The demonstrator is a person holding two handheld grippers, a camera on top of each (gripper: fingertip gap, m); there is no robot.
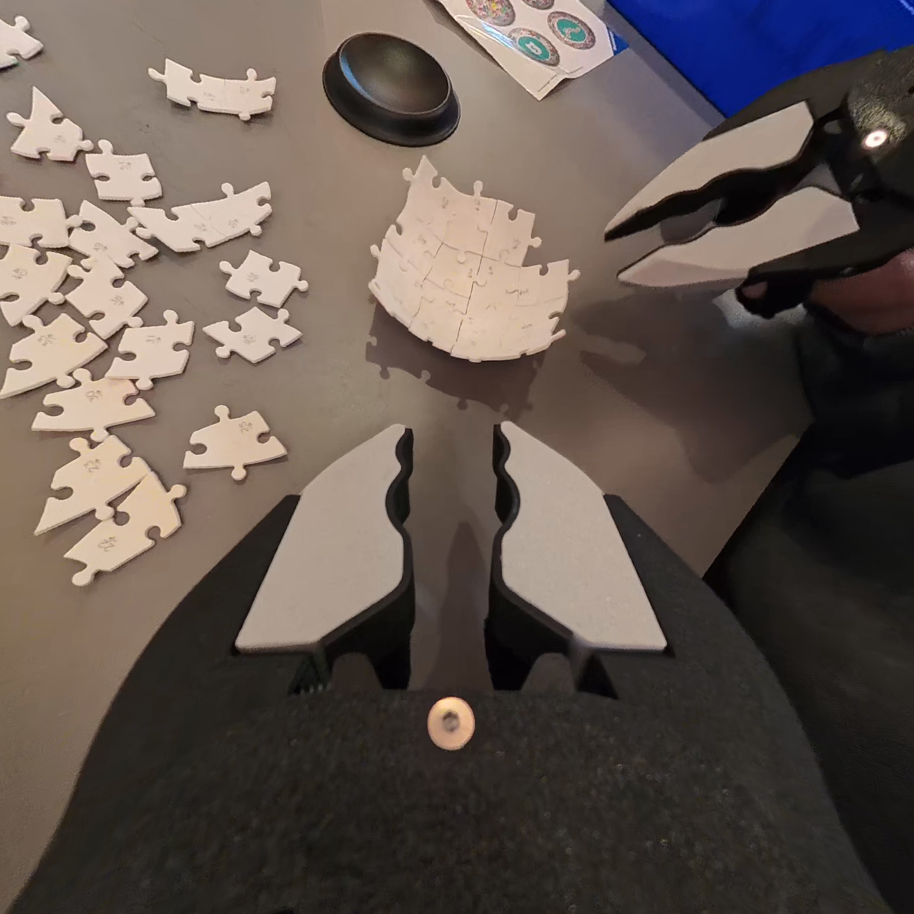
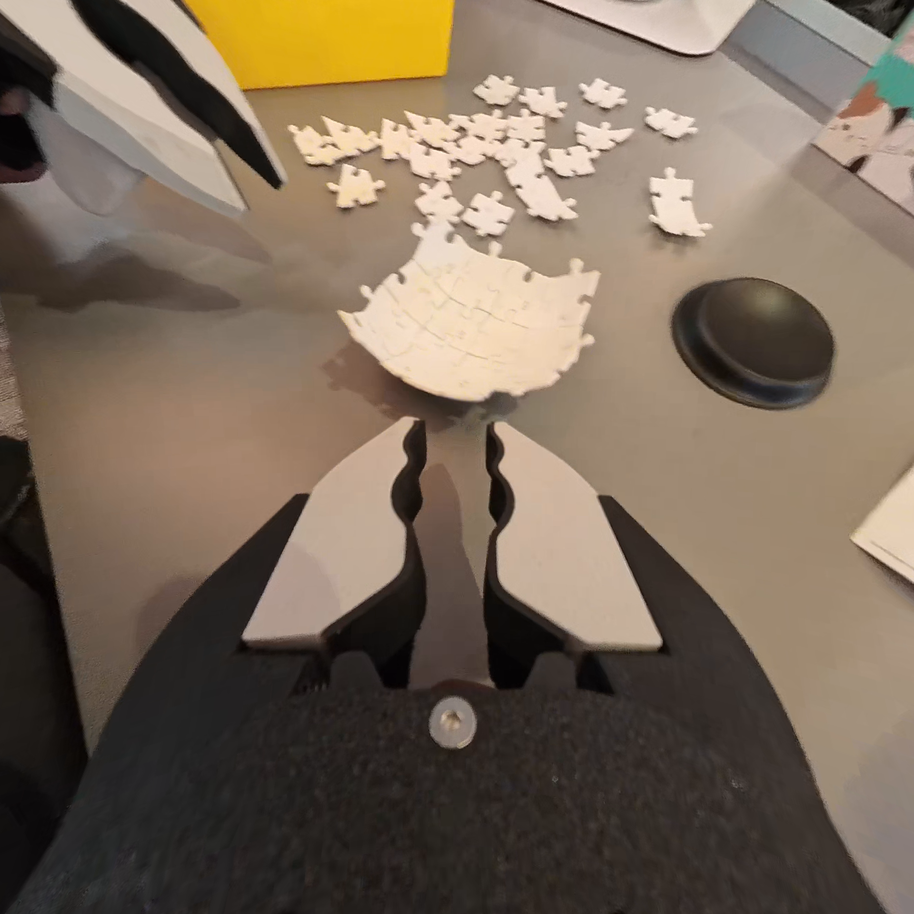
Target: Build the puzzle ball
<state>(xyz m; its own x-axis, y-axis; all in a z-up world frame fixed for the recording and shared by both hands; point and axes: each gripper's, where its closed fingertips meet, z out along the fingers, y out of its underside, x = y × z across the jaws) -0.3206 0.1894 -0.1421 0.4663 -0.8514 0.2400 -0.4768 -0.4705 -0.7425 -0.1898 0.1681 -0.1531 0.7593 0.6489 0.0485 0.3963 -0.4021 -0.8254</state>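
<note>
Left wrist view shows me a grey table (image 1: 618,395) with loose white puzzle pieces (image 1: 99,306) scattered to the left, a black dish-shaped stand (image 1: 390,89) farther off, a printed sheet (image 1: 539,44) at the far edge and something blue (image 1: 752,44) beyond it. The curved, partly built puzzle ball shell (image 1: 470,277) rests on the table, hollow side up, just ahead of my left gripper (image 1: 452,435). Its jaws stand apart with bare table between them, holding nothing. From the right wrist view I see a yellow box (image 2: 321,39) at the back (a patterned box (image 2: 870,123) too, far right). My right gripper (image 2: 455,430) has its jaws parted a little less, empty, tips just short of the shell's near rim.
</note>
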